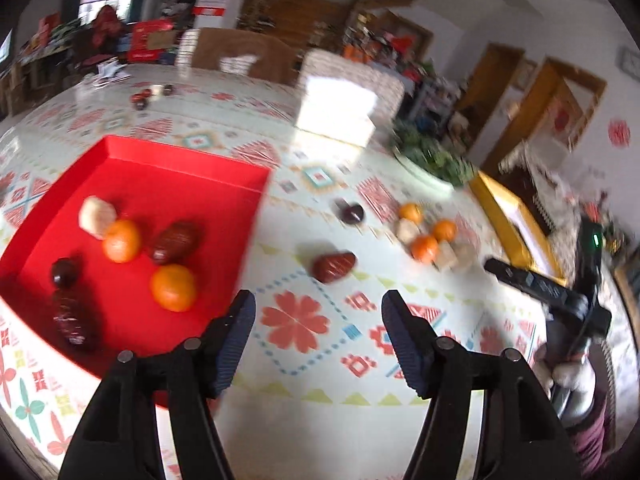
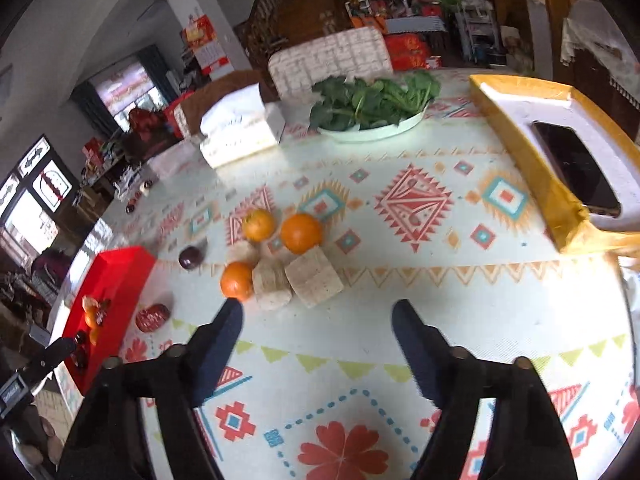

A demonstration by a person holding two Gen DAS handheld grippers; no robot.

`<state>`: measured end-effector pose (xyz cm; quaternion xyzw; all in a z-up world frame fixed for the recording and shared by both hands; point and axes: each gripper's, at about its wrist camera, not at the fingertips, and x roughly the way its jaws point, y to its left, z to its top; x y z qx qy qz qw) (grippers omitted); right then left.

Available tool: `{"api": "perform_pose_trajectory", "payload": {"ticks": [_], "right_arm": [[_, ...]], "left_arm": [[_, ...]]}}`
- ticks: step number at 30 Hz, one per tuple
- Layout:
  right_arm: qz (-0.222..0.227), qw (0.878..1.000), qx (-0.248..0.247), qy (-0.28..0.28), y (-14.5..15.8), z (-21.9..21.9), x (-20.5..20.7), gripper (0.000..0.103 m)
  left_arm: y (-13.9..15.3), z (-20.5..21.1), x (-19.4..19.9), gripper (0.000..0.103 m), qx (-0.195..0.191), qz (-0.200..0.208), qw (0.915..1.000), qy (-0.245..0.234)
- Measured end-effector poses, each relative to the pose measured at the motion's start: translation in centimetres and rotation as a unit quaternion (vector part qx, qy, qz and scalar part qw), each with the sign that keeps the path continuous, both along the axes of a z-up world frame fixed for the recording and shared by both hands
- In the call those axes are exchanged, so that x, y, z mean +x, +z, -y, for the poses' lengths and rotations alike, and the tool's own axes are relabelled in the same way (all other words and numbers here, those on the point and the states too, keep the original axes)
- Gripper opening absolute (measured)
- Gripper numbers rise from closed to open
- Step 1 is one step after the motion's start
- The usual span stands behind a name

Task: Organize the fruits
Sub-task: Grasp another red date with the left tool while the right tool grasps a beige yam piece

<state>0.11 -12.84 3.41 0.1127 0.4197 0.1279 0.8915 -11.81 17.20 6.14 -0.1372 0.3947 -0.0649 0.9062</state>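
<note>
Risk in the left wrist view: your left gripper (image 1: 319, 314), open and empty, hovers beside the red tray (image 1: 168, 184); the wrapped date (image 1: 334, 266) on the counter could roll. Right wrist view: your right gripper (image 2: 318, 322) gapes empty; pale blocks (image 2: 296, 276) crowd the oranges (image 2: 301, 233).

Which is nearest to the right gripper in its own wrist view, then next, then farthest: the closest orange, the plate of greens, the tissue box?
From the right gripper:
1. Closest orange, just beyond the left fingertip.
2. Tissue box, far back on the left.
3. Plate of greens, back centre, about as far as the box; too close to call.
</note>
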Motion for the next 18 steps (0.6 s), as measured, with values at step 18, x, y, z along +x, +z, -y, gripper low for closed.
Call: {"api": "perform_pose_trajectory", "payload": {"ticks": [18], "right_arm": [[-0.032, 0.999, 0.017, -0.011, -2.7, -0.2, 4.6, 0.056]], "left_arm": [[-3.2, 3.6, 5.3, 0.065, 0.082, -0.037, 0.9956, -0.027]]}}
